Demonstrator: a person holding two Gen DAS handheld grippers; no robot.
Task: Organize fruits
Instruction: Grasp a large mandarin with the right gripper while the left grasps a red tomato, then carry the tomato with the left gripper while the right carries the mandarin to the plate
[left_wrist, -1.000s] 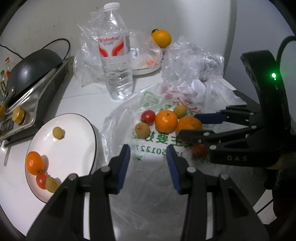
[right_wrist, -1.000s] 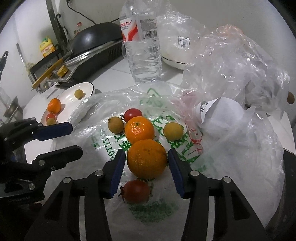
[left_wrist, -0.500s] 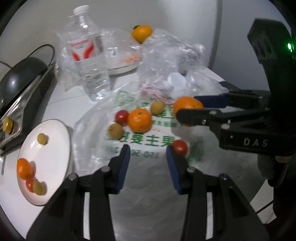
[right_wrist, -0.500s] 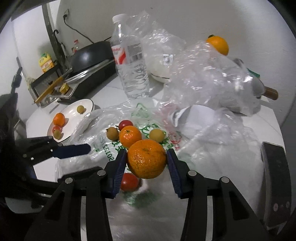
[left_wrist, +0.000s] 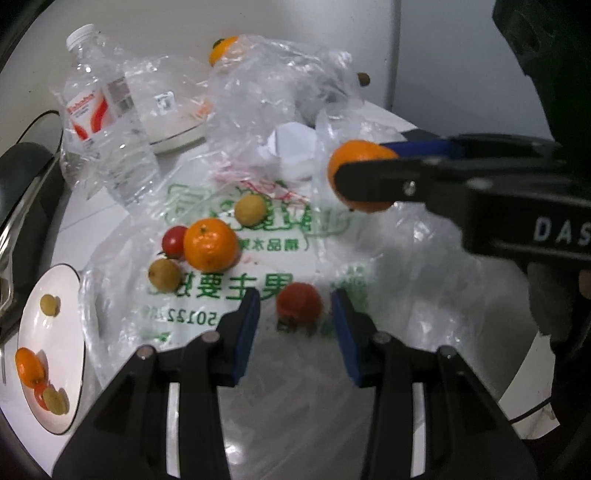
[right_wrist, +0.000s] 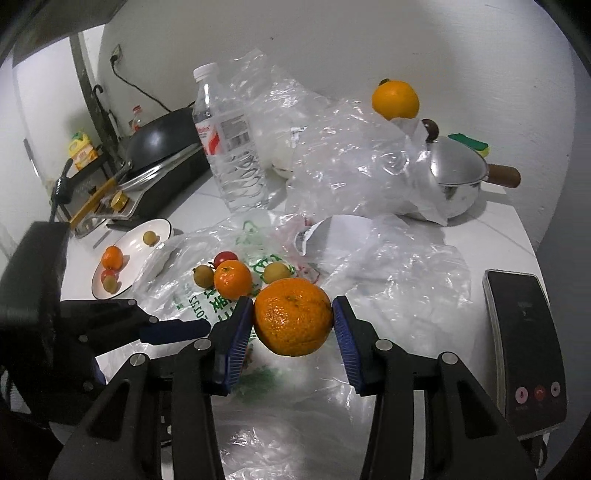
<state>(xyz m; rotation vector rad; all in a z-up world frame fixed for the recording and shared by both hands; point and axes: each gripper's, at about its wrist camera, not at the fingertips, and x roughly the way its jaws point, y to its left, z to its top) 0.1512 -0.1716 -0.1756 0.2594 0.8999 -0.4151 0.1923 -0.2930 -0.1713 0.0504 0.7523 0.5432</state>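
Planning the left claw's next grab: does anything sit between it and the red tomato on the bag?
Nothing visible does. The tomato lies on the printed bag, just ahead of the left claw, lined up with the open gap.

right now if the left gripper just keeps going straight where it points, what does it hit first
Most likely the red tomato lying on the printed plastic bag: it sits between and just ahead of the left gripper fingertips, whose jaws stand apart. Depth is hard to judge.

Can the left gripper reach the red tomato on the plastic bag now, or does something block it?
Probably yes. The red tomato lies just ahead, framed by the open left gripper, with nothing in between.
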